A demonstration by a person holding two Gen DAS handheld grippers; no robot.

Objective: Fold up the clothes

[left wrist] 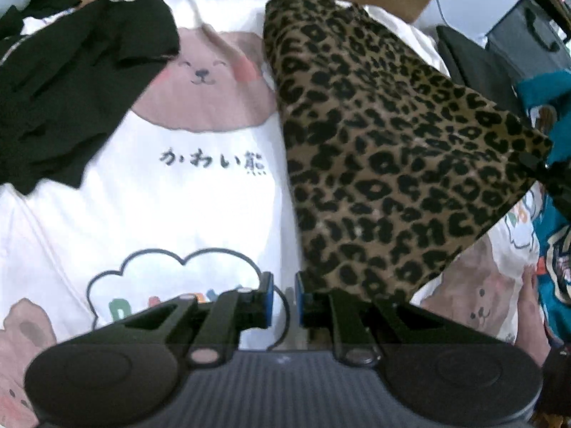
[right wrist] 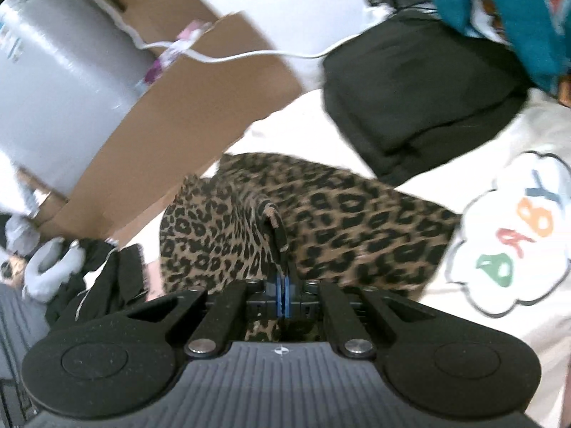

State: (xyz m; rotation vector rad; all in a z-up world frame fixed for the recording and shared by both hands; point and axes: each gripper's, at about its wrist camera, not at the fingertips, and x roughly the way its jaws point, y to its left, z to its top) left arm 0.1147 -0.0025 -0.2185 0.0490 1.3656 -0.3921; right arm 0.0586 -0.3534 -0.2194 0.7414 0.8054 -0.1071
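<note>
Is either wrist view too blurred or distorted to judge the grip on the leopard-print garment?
Left wrist view: mostly sharp, fisheye bending at the edges, leopard-print garment readable, left gripper jaws apart. Right wrist view: motion blur smears the cardboard box and background, yet the right gripper jaws show clearly, closed on the fabric.

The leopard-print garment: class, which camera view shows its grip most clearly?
The right wrist view: the right tool is shut on a raised fold of the leopard-print garment. The left wrist view shows its broad lifted panel, not the pinch.
</note>
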